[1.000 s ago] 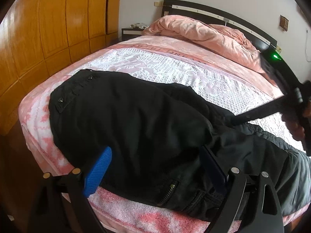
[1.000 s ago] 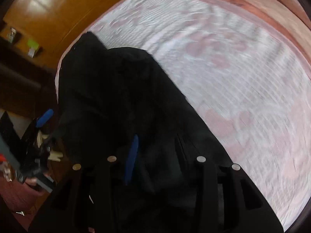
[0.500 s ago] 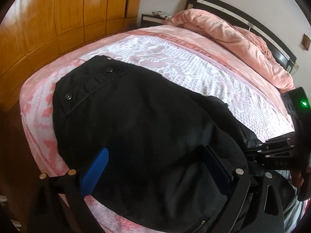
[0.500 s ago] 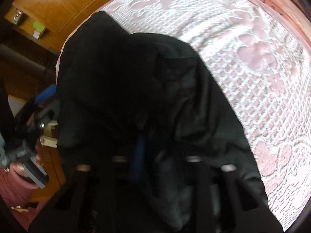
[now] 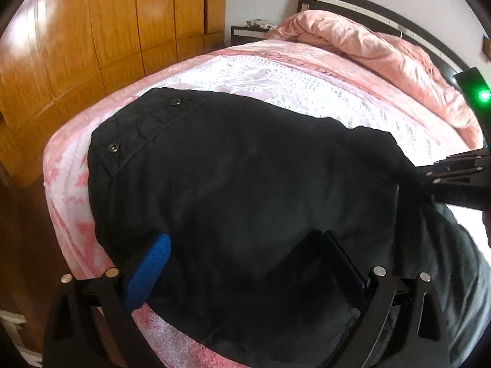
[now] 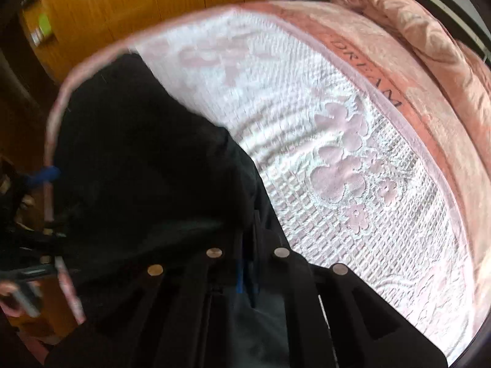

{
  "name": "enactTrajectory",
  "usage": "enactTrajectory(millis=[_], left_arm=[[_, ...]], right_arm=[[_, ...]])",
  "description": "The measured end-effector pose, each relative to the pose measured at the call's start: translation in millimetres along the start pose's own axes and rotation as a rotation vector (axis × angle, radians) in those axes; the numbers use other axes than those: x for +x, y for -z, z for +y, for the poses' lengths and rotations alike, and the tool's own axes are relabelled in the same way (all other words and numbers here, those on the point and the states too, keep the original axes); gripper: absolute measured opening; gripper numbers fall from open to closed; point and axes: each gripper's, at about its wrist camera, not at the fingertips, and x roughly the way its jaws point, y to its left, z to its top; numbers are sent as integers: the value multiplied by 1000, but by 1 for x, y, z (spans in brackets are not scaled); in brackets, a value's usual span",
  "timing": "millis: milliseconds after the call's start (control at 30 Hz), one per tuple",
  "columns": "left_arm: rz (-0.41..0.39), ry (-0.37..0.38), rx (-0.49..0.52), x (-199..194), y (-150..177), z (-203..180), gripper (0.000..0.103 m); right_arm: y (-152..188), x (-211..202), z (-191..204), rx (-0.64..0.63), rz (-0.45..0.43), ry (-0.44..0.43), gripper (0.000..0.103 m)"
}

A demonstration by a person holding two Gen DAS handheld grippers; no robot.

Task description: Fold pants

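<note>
Black pants [image 5: 245, 168] lie across the near end of the pink bed [image 5: 70, 190], waistband with two snaps at the far left. My left gripper [image 5: 245, 254] hovers low over the near part of the pants, wide open, blue pads on either side and nothing pinched. My right gripper [image 6: 248, 245] has its blue pads almost together with a fold of pants [image 6: 147, 159] fabric between them; its jaws are opening slightly. In the left wrist view the right gripper [image 5: 420, 174] meets the pants' right edge. A blue fingertip [image 6: 46, 174] of the left gripper shows at the left edge of the right wrist view.
A white lace bedspread [image 6: 353, 159] covers the bed's middle. A crumpled pink duvet [image 5: 368, 49] lies against the dark headboard [image 5: 383, 15]. Wooden wardrobe doors [image 5: 92, 36] stand to the left, with a nightstand [image 5: 248, 30] in the far corner. A hand [image 6: 12, 294] holds the left gripper.
The right gripper's jaws went from partly open to nearly together on the black fabric and swung toward the bed's middle. The left gripper drew in over the pants, still wide open.
</note>
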Motion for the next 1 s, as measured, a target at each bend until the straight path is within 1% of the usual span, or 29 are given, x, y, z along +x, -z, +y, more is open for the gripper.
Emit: enactTrajectory(millis=[67,133,167,200,233,300,333,400,433,500,533,600,700,733,767,800,867,900,933,1000], left_arm=[[1,-2,12,0,1,0,99],[0,14,6,-3,0,2,99],[5,27,-3,-5,-1,2,99],[7,42,-13,-8,-2,1,99],[7,64,-25,-13,-4,-1,99],[12,119,-33,-23,-6,-12,99],[19,145,-25,-27,-5,-19,99],[29,192,10,-33,-4,-38,99],[29,216,41,-36,-2,-52,99],[27,235,89,-40,2,-73,99],[33,237,127,-40,5,-87,99],[43,237,162,-38,10,-100,99],[54,191,213,-27,19,-113,99],[57,173,233,-23,22,-117,99],[55,162,247,-19,25,-118,99],[51,155,256,-16,27,-118,100],[58,154,254,-10,29,-118,100],[62,155,247,-7,28,-118,100],[67,153,239,-7,27,-119,100],[75,152,230,-11,23,-121,99]], right_arm=[[5,10,2,2,21,-3,20],[14,-4,-4,17,1,-40,27],[19,-13,-6,25,-7,-46,32],[26,-23,-18,40,-16,-56,37],[38,-41,-30,68,-40,-62,40],[60,-69,-47,111,-68,-41,54],[74,-83,-57,143,-81,-27,56],[103,-102,-76,191,-88,-9,56],[124,-110,-85,214,-75,-8,56],[150,-113,-92,219,-47,-4,56],[165,-110,-92,218,-17,13,56],[178,-94,-92,214,39,36,56],[184,-72,-88,211,59,34,55],[185,-63,-90,215,80,27,55],[184,-55,-91,223,100,28,52],[182,-47,-94,235,104,31,45],[179,-40,-98,245,101,53,37],[178,-39,-103,267,97,53,35],[179,-37,-109,315,91,36,35],[183,-38,-110,335,71,31,35]])
